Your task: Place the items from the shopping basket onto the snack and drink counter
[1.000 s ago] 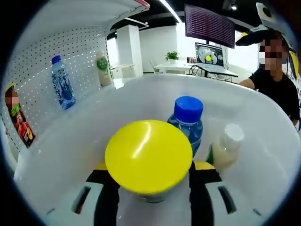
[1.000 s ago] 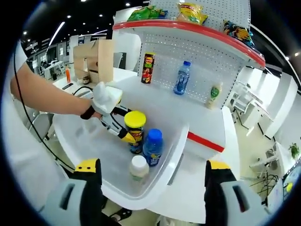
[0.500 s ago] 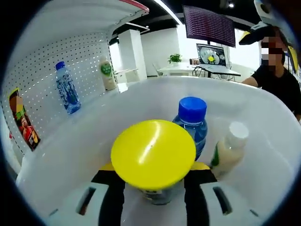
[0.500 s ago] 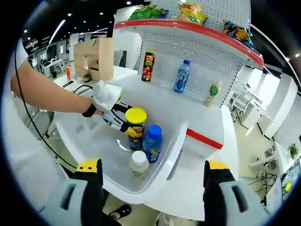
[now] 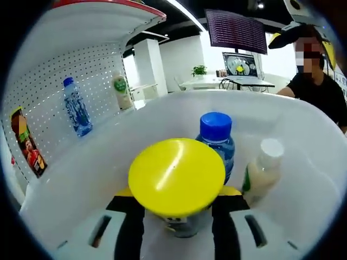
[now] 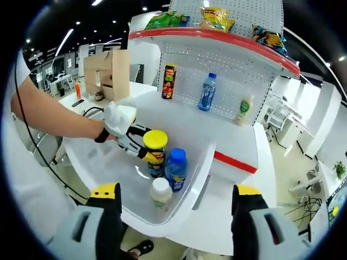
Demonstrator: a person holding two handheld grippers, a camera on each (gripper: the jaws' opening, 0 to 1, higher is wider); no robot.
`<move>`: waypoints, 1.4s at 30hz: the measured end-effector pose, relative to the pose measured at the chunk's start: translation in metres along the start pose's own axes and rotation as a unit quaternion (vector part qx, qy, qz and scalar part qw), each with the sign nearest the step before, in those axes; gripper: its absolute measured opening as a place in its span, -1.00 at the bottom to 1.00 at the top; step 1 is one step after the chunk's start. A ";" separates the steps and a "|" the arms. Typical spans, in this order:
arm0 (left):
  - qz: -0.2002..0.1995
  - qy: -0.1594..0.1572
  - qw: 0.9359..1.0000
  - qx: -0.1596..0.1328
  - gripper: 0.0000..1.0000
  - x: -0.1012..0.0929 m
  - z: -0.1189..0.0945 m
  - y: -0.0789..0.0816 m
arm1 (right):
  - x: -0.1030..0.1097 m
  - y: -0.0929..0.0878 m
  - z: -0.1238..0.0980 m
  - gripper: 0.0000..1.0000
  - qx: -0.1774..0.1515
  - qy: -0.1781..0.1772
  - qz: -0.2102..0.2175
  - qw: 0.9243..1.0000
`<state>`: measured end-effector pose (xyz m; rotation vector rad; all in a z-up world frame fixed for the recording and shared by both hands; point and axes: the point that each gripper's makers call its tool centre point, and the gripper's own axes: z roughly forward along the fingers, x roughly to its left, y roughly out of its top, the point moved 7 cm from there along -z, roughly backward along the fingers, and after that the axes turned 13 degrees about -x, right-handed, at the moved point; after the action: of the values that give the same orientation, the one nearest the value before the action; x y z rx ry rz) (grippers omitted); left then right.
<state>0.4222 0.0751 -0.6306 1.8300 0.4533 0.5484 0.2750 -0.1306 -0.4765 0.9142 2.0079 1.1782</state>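
White shelf counter [image 6: 190, 122] behind basket [image 6: 103, 157]. Left gripper [image 6: 142, 153] clamped on yellow-lid can [image 5: 176, 179], which stands in the basket beside blue-cap bottle [image 5: 216, 141]. Right gripper [image 6: 171, 208] jaws apart, empty. Lift straight up to clear the bottle, then the rim.

Both views are brightly and evenly lit from strip lights [image 5: 181, 10] and spot lamps [image 6: 97, 2] on a dark ceiling. Glare is seen on the yellow lid [image 5: 177, 176], which is slightly soft from closeness. Only faint shadows are cast in the white basket [image 6: 103, 162]. Straight lines are bent strongly toward the edges by fisheye distortion.
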 end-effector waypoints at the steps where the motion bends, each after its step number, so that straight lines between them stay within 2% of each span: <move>1: -0.001 0.001 1.000 -0.001 0.00 0.000 0.000 0.000 | 0.000 0.000 -0.001 0.66 0.000 0.001 -0.001 1.000; 5: 0.000 -0.002 1.000 0.000 -0.01 -0.001 0.000 0.001 | -0.002 -0.002 -0.003 0.65 0.002 0.002 -0.003 1.000; 9: -0.023 0.004 1.000 0.003 -0.01 -0.003 -0.002 0.000 | -0.005 -0.001 -0.006 0.64 0.001 0.002 -0.007 1.000; 17: -0.028 0.010 1.000 0.003 -0.01 -0.007 -0.007 0.003 | -0.006 -0.002 -0.007 0.62 -0.006 0.013 -0.010 1.000; 19: -0.017 0.016 1.000 0.003 -0.01 -0.007 -0.009 0.004 | -0.008 -0.001 -0.008 0.62 -0.009 0.016 -0.011 1.000; 29: -0.015 0.042 0.999 -0.009 -0.01 -0.002 -0.027 0.025 | -0.014 -0.004 -0.012 0.59 -0.016 0.028 -0.016 0.999; 39: -0.020 0.057 0.998 -0.024 -0.01 -0.010 -0.051 0.050 | -0.015 -0.007 -0.009 0.55 -0.011 0.039 -0.016 0.999; 42: -0.025 0.059 0.998 -0.022 -0.01 -0.010 -0.056 0.053 | -0.014 -0.007 -0.009 0.55 -0.015 0.047 -0.022 0.999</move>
<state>0.3835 0.0966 -0.5663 1.7464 0.5611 0.6290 0.2738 -0.1488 -0.4769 0.8087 2.0673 1.2449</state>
